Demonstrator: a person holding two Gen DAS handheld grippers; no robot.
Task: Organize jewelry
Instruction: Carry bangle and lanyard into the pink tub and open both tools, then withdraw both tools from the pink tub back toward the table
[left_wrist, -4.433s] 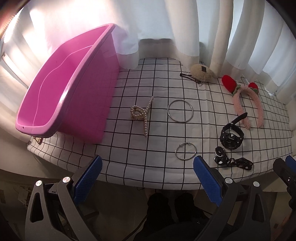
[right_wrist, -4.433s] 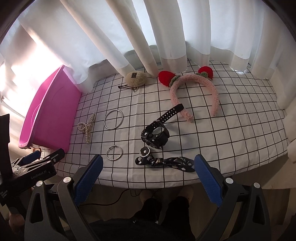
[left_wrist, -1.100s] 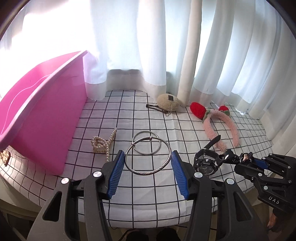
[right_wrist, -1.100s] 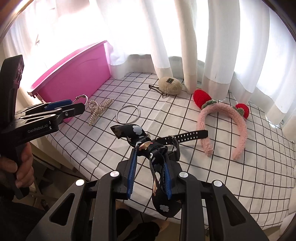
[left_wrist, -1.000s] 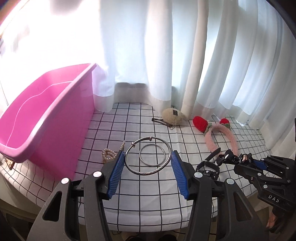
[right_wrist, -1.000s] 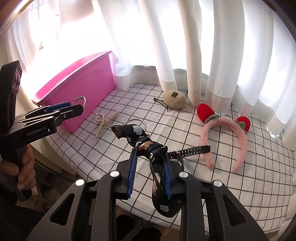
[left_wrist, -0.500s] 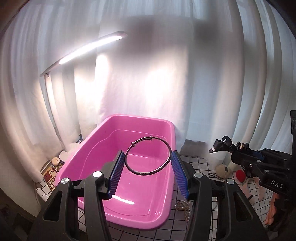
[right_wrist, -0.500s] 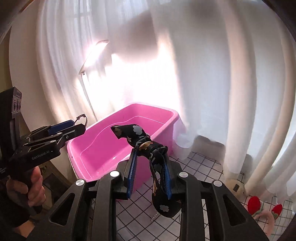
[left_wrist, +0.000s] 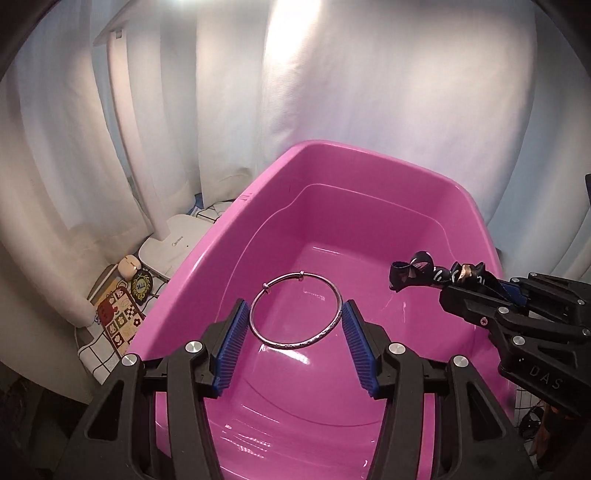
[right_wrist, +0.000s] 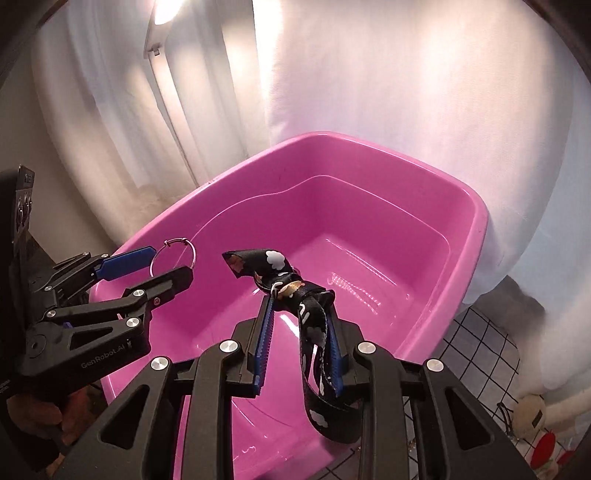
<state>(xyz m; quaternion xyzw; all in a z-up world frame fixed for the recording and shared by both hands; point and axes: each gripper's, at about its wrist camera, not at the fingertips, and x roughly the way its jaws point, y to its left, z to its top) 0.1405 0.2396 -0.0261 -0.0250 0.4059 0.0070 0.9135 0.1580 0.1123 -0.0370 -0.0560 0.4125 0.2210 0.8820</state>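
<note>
My left gripper (left_wrist: 295, 314) is shut on a silver bangle (left_wrist: 295, 346) and holds it above the pink tub (left_wrist: 362, 155). The tub's floor looks bare. My right gripper (right_wrist: 300, 306) is shut on a black patterned hair ribbon (right_wrist: 314, 314) and holds it over the same tub (right_wrist: 476, 229). The ribbon's tail hangs down between the fingers. In the left wrist view the right gripper (left_wrist: 491, 286) comes in from the right with the ribbon (left_wrist: 424, 271). In the right wrist view the left gripper (right_wrist: 162, 267) is at the left with the bangle (right_wrist: 173, 257).
A white desk lamp base (left_wrist: 171, 245) and small trinkets (left_wrist: 118, 310) stand left of the tub. White curtains (left_wrist: 369, 74) hang behind. At the lower right of the right wrist view the checked tablecloth (right_wrist: 476, 350) holds a beige hair clip (right_wrist: 530, 411) and red headband ears (right_wrist: 546, 448).
Both grippers have swung left from the table and come in over the pink tub, tilting down so its inside fills the views. Each keeps its item.
</note>
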